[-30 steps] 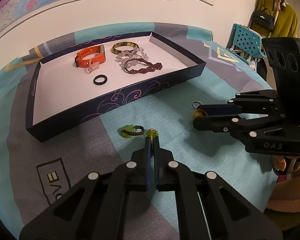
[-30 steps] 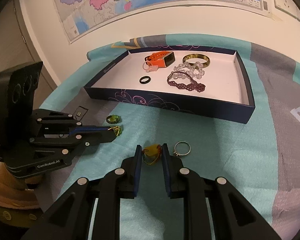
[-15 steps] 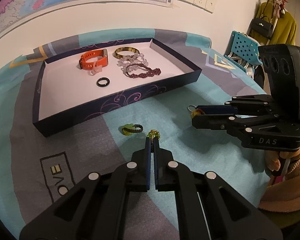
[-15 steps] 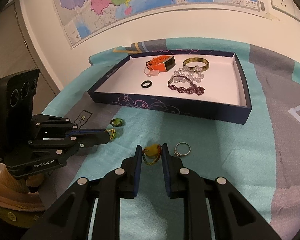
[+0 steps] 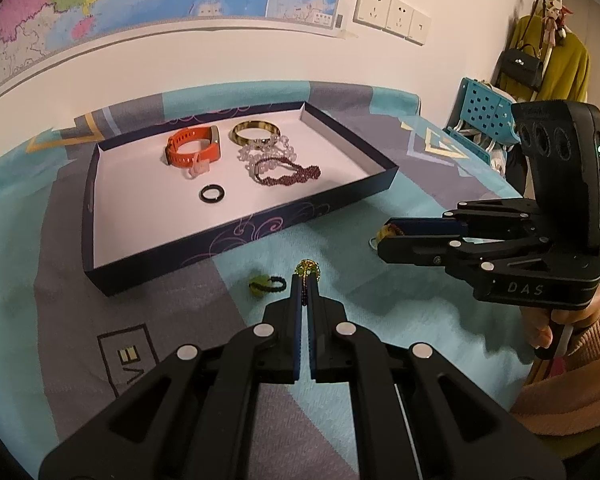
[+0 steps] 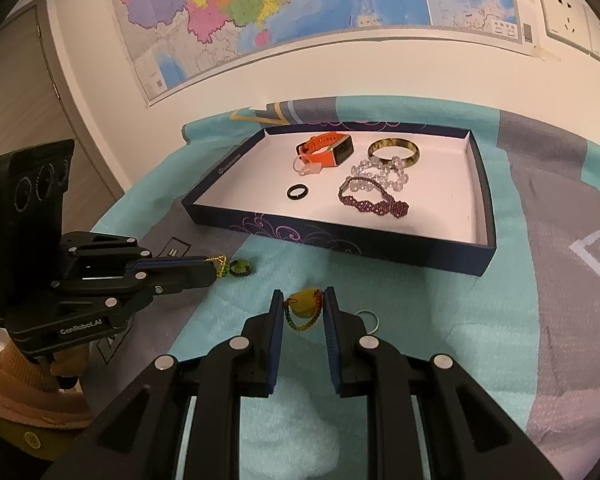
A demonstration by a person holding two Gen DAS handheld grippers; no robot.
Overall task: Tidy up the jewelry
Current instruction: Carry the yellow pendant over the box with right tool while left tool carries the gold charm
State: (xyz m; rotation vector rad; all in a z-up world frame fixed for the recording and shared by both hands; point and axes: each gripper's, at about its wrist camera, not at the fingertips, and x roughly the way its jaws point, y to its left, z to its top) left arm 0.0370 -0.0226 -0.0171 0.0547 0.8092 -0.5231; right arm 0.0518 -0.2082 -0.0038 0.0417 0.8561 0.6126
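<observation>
Draping the desk: a teal-and-grey cloth (image 6: 480,320), map (image 6: 260,12) on the wall behind. Pinching a green-gold chain (image 6: 220,266) near the left edge, the left gripper (image 5: 305,276). Clamping a yellow-stone bracelet (image 6: 304,308), the right gripper (image 6: 302,304), before the tray (image 6: 340,236).

**Both grippers closed, held low and level**

The left gripper (image 5: 305,276) has its fingers (image 5: 296,312) pressed nearly together, pointing forward. The right gripper (image 6: 302,308) keeps a narrow gap between its fingers (image 6: 276,320). A hand (image 5: 540,326) grips the right handle.
</observation>
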